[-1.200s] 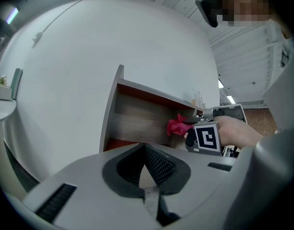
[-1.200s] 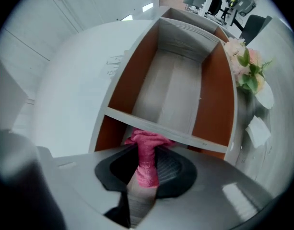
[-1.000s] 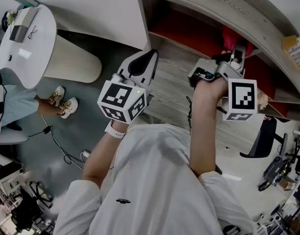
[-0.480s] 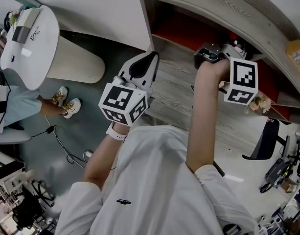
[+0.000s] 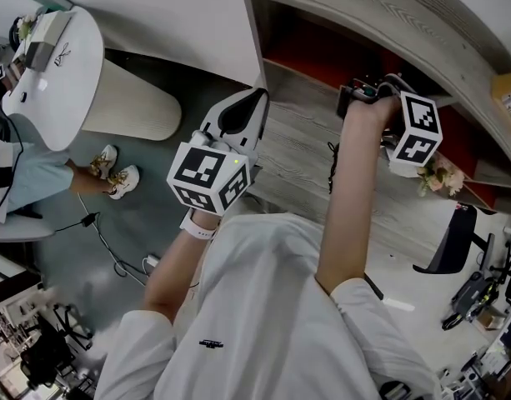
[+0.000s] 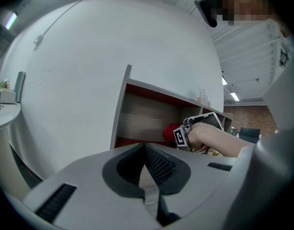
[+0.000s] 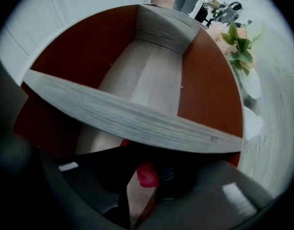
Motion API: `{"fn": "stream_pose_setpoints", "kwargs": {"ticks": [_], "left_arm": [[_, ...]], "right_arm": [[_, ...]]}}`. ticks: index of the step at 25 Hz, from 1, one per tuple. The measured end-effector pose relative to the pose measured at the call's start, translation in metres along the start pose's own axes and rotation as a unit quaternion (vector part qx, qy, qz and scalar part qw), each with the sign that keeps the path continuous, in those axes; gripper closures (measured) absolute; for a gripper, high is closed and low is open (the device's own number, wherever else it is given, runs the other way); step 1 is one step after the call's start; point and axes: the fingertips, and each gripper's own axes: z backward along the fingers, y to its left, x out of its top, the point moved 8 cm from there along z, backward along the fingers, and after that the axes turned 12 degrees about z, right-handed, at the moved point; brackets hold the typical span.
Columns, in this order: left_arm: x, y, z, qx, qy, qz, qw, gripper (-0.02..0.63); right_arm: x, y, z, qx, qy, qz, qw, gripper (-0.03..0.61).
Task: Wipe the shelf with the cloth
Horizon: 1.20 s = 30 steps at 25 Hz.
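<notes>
Working inside the shelf [image 5: 305, 144] with the red cloth [image 7: 147, 175] pinched in the right gripper [image 5: 365, 94], held the left gripper [image 6: 149, 176] closed, empty, outside; looked partway done, much board left unwiped.

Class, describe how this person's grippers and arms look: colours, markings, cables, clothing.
The left gripper is pale grey with black ribbed pads; the right gripper is darker, with black cables. Each carries a white cube of black square markers. The person wears a white shirt and a white wristband on the left wrist.
</notes>
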Motion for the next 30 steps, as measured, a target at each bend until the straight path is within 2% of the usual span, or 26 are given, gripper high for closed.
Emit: {"fn": "stream_pose_setpoints", "kwargs": {"ticks": [5,8,12,17,21,23,27,30], "left_arm": [[-0.002,-0.003,0.001,-0.005,0.0,0.0,1.0,0.607],[-0.003,-0.006,0.001,-0.009,-0.002,0.001,1.0,0.607],[-0.004,-0.013,0.001,-0.016,-0.002,-0.002,0.9999,0.608],[-0.006,-0.021,-0.001,-0.021,-0.004,-0.003,0.9998,0.607],[-0.007,-0.024,0.002,-0.022,-0.006,-0.003,0.9997,0.607],[-0.007,-0.025,0.004,-0.022,-0.007,-0.003,0.9997,0.608],[-0.008,-0.026,0.007,-0.021,-0.01,-0.003,0.9997,0.607],[-0.008,-0.027,0.009,-0.021,-0.011,-0.003,0.9997,0.607]], "right_arm": [[-0.007,-0.017,0.019,-0.047,0.033,-0.024,0.998,0.476],[-0.011,-0.028,0.036,-0.05,0.042,-0.008,0.998,0.476],[-0.007,-0.02,0.045,-0.014,0.038,0.039,0.998,0.476],[0.008,0.003,0.059,0.071,0.008,0.094,0.993,0.477],[0.022,0.038,0.076,0.143,-0.045,0.161,0.976,0.477],[0.028,0.053,0.083,0.165,-0.067,0.191,0.965,0.477],[0.033,0.066,0.088,0.17,-0.085,0.244,0.951,0.477],[0.031,0.073,0.087,0.172,-0.094,0.305,0.932,0.477]]}}
